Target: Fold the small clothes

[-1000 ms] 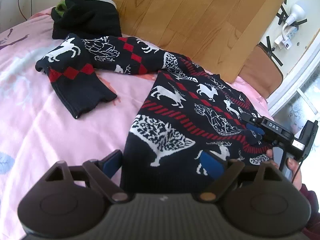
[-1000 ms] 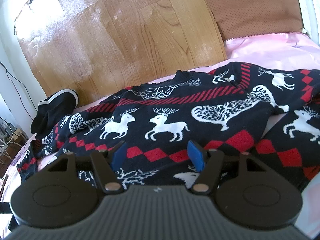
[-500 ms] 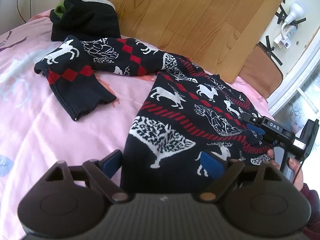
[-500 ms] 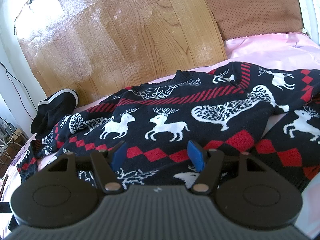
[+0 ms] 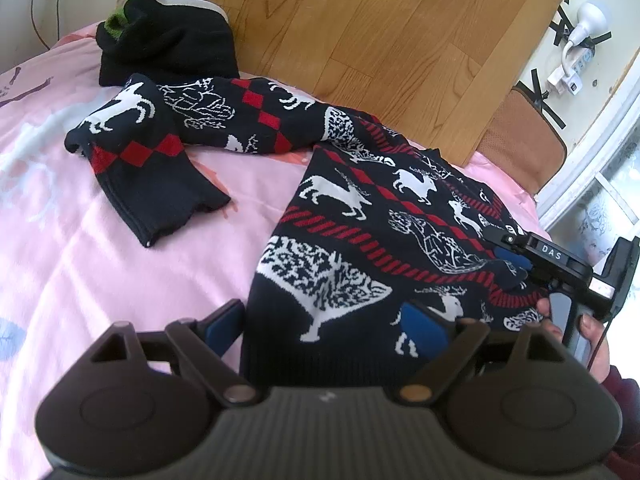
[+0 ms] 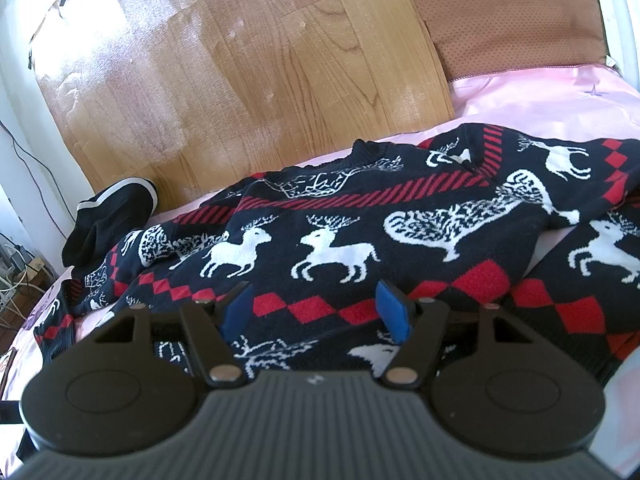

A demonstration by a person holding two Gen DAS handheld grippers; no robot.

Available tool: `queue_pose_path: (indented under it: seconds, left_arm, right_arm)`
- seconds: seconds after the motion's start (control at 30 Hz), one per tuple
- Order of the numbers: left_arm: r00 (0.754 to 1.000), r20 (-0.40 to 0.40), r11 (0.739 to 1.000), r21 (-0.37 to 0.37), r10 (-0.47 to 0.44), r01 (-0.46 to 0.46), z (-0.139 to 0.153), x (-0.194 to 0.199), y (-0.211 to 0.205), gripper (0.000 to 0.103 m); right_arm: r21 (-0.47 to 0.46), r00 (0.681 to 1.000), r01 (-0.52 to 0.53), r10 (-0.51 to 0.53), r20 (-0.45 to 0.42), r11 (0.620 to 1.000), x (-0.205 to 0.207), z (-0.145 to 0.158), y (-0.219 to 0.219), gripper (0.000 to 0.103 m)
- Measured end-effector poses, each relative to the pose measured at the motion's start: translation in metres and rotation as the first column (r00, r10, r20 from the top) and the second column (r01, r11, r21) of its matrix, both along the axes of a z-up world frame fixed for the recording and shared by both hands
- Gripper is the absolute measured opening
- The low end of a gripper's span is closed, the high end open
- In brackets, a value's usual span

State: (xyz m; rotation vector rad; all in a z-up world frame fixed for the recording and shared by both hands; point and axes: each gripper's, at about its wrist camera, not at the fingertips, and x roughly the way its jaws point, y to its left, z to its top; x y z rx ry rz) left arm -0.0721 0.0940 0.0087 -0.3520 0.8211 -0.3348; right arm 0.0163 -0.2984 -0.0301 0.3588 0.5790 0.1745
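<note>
A dark knitted sweater (image 5: 360, 240) with white reindeer and red diamonds lies spread on a pink bed sheet (image 5: 80, 260). One sleeve (image 5: 152, 168) stretches to the left and bends back. My left gripper (image 5: 323, 324) stands open over the hem's near left corner, with one pad off the sweater's edge and the other above the knit. My right gripper (image 5: 514, 260), held by a hand (image 5: 596, 344), rests at the sweater's right side. In the right wrist view the right gripper (image 6: 316, 308) is open, low over the sweater (image 6: 340, 240), its blue pads apart above a row of red diamonds.
A bundled black garment (image 5: 168, 40) with a white stripe lies at the head of the bed, against a wooden board (image 5: 360, 40). A brown cushion (image 6: 512, 20) leans at the far right corner. A power strip and taped cables (image 5: 572, 60) hang on the wall.
</note>
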Motion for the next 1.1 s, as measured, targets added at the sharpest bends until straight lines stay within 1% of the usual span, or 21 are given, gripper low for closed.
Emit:
queue_pose_path:
  seconds: [1.1]
  left_arm:
    - [1.0, 0.01, 1.0, 0.021, -0.01, 0.01, 0.0, 0.0035, -0.0027, 0.087]
  right_arm:
    - [0.001, 1.0, 0.003, -0.003, -0.002, 1.0, -0.0003, 0.0001, 0.0002, 0.071]
